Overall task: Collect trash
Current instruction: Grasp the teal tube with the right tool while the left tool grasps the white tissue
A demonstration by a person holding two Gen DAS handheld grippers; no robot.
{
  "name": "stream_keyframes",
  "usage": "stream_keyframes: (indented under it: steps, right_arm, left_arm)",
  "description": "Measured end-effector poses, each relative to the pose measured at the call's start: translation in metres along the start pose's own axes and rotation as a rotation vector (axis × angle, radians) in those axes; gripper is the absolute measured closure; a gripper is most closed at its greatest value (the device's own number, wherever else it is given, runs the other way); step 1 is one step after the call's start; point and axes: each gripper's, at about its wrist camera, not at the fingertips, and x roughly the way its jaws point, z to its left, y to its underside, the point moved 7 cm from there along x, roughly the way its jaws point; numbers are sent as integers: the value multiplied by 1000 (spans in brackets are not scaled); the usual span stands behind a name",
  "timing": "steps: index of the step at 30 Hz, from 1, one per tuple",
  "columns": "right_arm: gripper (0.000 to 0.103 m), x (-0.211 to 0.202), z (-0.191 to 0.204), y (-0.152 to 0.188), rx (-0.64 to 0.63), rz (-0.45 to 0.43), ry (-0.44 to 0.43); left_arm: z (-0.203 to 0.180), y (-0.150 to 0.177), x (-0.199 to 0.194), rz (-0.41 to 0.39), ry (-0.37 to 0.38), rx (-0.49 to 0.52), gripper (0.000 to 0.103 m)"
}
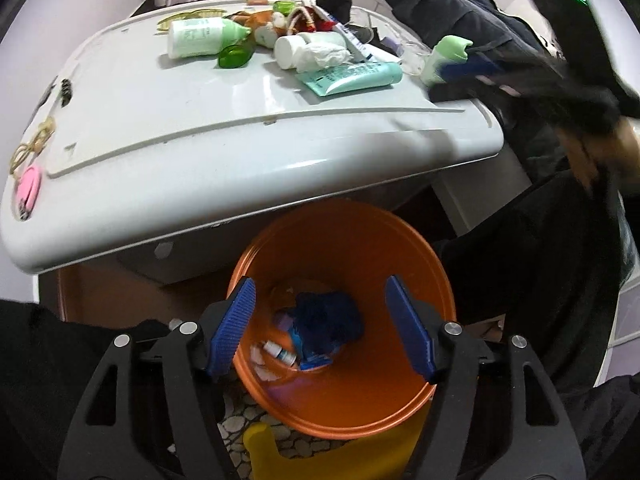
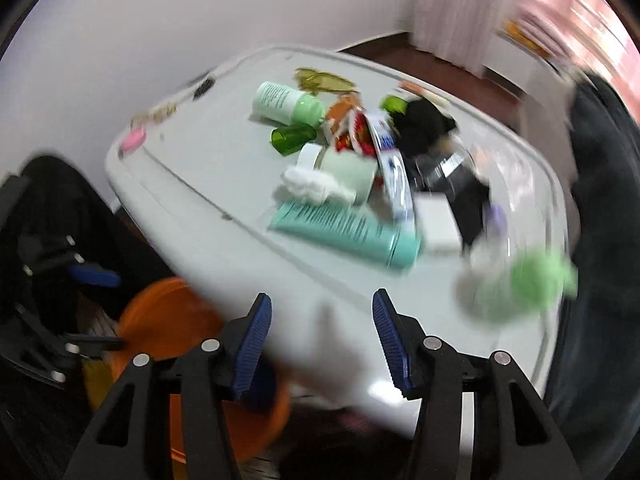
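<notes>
My left gripper [image 1: 320, 286] stands open right above the orange bin [image 1: 360, 400], with nothing between its blue pads. In the bin lie a blue cloth [image 1: 328, 316], a small white dropper bottle [image 1: 280, 352] and other scraps. On the white table [image 1: 180, 120] are a teal tube [image 1: 352, 78], a crumpled tissue [image 1: 324, 56] and a green-capped bottle [image 1: 204, 36]. In the blurred right wrist view my right gripper [image 2: 322, 296] is open and empty over the table's near edge [image 2: 280, 280]. The teal tube [image 2: 344, 232] and tissue [image 2: 312, 186] lie beyond it, and a blurred green-capped bottle [image 2: 520, 288] to its right.
A yellow object [image 1: 264, 452] sits below the bin on a pebble-patterned mat. A pink item [image 1: 28, 186] and rubber bands lie at the table's left end. Dark clothing [image 1: 460, 4] hangs behind the table on the right. A person's dark-clad leg [image 1: 540, 280] is beside the bin.
</notes>
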Motion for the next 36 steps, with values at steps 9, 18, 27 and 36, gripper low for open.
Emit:
stream_keyframes:
  steps: [9,18,27,36]
  right_arm:
    - [49,61,-8,-37,-355,187,-37]
    - [65,86,-22,-38,-322,281,-74]
    - [72,39,-55,12,276,140,-215]
    - [72,-29,-76,68,778,-175,-490]
  left_arm:
    - [-1,-1,8,16,70,-38,36]
    - [0,-13,5,1,20,-38,36]
    - [7,-60,-2,-74,-64,-54,36]
    - [-21,-114,21,-133,0,-25,36]
